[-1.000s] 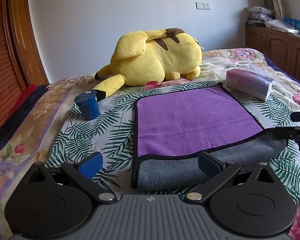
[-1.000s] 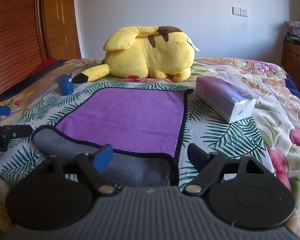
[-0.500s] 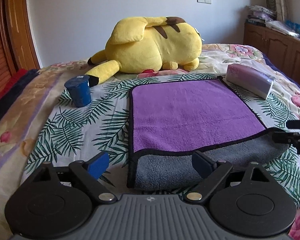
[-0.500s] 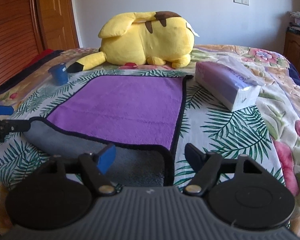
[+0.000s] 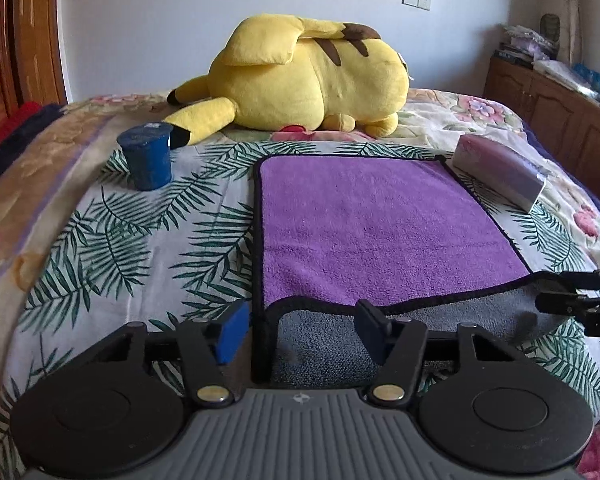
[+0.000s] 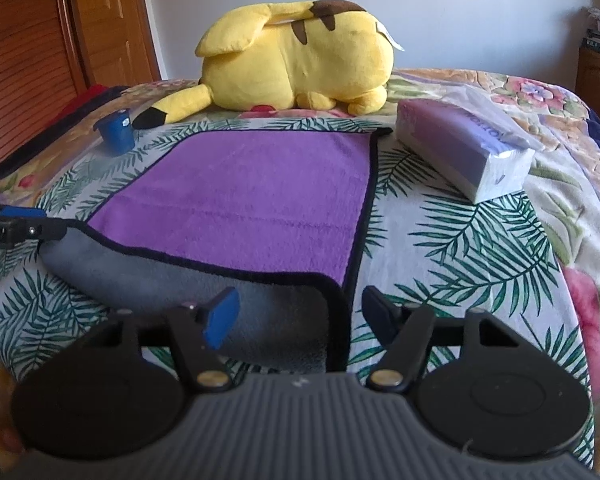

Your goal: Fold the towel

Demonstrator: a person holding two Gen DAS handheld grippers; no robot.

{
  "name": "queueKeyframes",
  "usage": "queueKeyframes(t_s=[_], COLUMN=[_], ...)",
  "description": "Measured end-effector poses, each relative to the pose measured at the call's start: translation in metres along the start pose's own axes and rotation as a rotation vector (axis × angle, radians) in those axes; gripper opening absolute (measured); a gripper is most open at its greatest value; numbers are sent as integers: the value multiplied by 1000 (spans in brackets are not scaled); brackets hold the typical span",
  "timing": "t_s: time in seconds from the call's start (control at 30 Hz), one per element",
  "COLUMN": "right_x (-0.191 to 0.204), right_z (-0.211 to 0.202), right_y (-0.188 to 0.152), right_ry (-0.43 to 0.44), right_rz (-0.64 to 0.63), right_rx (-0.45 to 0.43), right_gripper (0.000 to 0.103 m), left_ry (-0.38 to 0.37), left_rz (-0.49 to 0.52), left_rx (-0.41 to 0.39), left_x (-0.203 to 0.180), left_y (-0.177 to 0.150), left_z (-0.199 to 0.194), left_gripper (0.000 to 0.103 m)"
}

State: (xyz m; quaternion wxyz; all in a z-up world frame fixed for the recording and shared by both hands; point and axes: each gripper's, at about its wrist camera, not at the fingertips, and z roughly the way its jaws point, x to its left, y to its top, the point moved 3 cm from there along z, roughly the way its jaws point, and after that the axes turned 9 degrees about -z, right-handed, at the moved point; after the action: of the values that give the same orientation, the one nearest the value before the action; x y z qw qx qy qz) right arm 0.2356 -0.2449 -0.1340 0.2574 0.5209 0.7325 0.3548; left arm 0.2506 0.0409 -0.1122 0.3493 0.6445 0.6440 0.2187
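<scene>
My left hand-held gripper [image 5: 300,330] is at the near left corner of the towel [image 5: 372,220], which lies spread on the bed [image 5: 100,240], purple side up. The near edge is turned over so the grey underside shows as a band along the front. The black-trimmed corner stands up between my left fingers [image 5: 230,332], but they are spread wide and I see a gap on both sides of the cloth, so nothing is clamped.

My right hand-held gripper [image 6: 298,320] sits at the near right corner in the same way: fingers well apart, the rolled grey corner rising between them, not pinched. From this side I can see the left tool's body [image 6: 8,230] at the far end of the fold, with white lettering on it; I can read only "bot.AI", the start being cut off by the frame.

Just beside the towel's far right corner lies a tissue pack [image 6: 464,152], purple wrapper, with printed writing along its top edge that is too blurred to read. A blue cup [image 5: 146,158] stands on the bed left of the towel, apart from it; it carries a small pale label I cannot make out. Behind the towel lies a yellow plush [image 5: 300,80] with a white tag at its right end, unreadable.
</scene>
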Motion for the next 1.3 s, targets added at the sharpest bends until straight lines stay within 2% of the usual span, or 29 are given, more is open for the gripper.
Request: queueKeyframes(t_s=[0.23,0.47,0.53,0.6,0.77,0.83,1.03,1.07,1.13,1.3], right_x=[-2,-3,-3,-3,-4,-5,-4,-3,-1,1], right_z=[5,8,8,8,7,8,9,9,9,6], right_y=[-2,-4,-3,-3,-3,-3,-4,-4,-3,-2], right_ry=[23,50,56,69,57,52,59,61,62,55], right_rz=[15,28,30,29,24,21,9,4,-8,-33], right_rx=[23,37,39,41,47,50,61,61,59,43], right_gripper=[64,60,57,47,35,30,20,18,7,5], left_ry=[-13,-5,0,5,5,2,-2,-3,-6,-16], left_rz=[-1,12,18,26,35,37,59,60,62,65], left_rx=[35,61,69,75,77,79,84,82,78,53], left_x=[2,1,1,1,-1,-2,-5,-5,-5,-7], left_y=[-5,-11,-13,-14,-16,-16,-18,-18,-18,-16], left_z=[6,9,10,12,11,11,12,12,11,6], left_gripper=[50,44,41,38,21,17,17,15,7,6])
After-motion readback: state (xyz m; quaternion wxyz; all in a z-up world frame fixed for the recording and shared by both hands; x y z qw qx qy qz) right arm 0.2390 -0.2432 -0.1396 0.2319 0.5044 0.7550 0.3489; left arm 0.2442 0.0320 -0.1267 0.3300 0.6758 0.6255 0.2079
